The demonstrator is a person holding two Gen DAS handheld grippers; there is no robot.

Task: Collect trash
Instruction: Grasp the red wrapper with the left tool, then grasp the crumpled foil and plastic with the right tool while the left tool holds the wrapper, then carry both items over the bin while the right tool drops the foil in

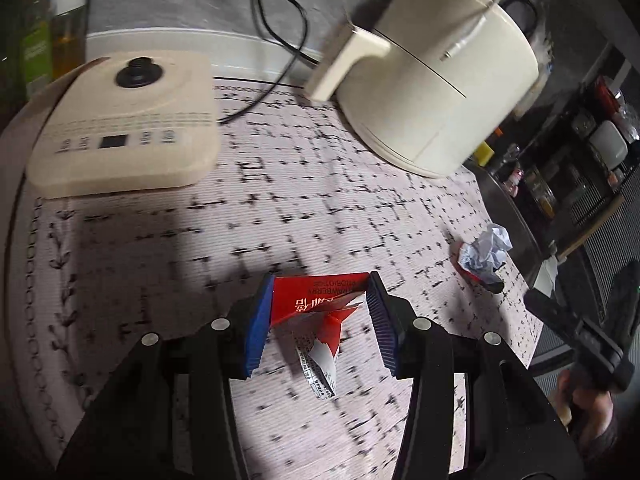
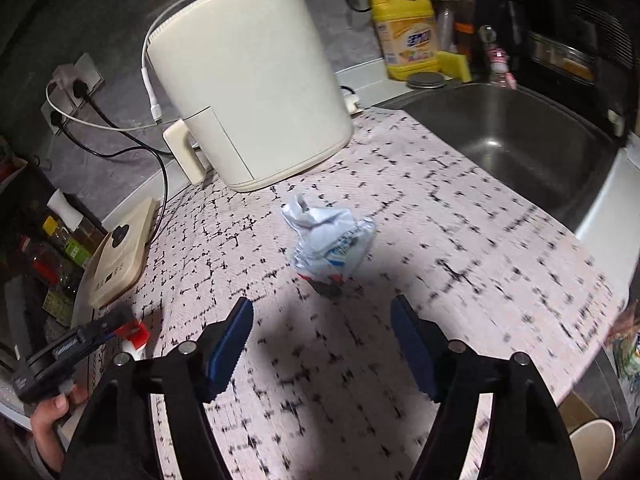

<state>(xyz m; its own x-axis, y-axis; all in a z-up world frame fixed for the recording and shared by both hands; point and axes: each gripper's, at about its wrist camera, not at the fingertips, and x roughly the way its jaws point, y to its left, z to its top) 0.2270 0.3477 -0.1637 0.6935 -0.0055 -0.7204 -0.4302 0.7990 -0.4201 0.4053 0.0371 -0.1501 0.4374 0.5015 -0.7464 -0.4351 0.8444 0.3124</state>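
A flattened red carton with a torn white strip hanging from it sits between the blue pads of my left gripper, which is shut on it just above the patterned mat. A crumpled white and blue wrapper lies on the mat in front of my right gripper. That gripper is open, and the wrapper lies beyond its fingertips, not between them. The left wrist view shows the same wrapper at the right. In the right wrist view a hand holds the left gripper at the lower left with the red carton.
A cream air fryer stands behind the wrapper, with cables running to wall sockets. A cream appliance base lies at the left. A steel sink opens at the right, a yellow detergent bottle behind it. Bottles line the left edge.
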